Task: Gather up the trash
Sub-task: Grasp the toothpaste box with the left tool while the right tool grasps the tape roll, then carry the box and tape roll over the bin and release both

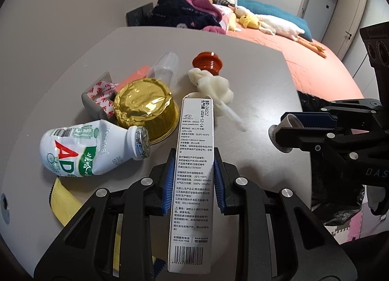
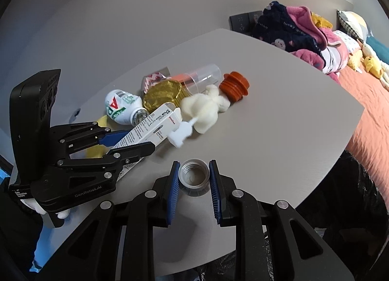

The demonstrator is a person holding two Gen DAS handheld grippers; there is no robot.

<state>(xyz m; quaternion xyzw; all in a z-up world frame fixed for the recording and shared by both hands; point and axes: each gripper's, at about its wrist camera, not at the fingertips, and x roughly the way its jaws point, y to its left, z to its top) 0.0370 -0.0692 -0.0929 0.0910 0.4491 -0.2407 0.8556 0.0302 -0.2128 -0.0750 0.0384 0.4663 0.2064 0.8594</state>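
A long white printed carton (image 1: 194, 123) sticks out forward from my left gripper (image 1: 193, 157), whose blue pads press on its two sides. From the right wrist the same gripper (image 2: 138, 140) appears at the left with the carton (image 2: 155, 123) slanting over the table. My right gripper (image 2: 194, 163) is shut on a small grey bottle cap (image 2: 193, 179), open side up, near the table's front edge. In the left wrist view the right gripper (image 1: 279, 125) and the cap (image 1: 293, 120) are at the right.
On the grey table (image 1: 255, 74) lie a crushed AD milk bottle (image 1: 92, 149), a gold foil cup (image 1: 145, 108), a clear plastic cup (image 1: 165, 67), a red-brown ribbed plug (image 1: 207, 61) and a white foam wad (image 1: 214, 86). A black bag (image 2: 352, 196) hangs by the table's right edge.
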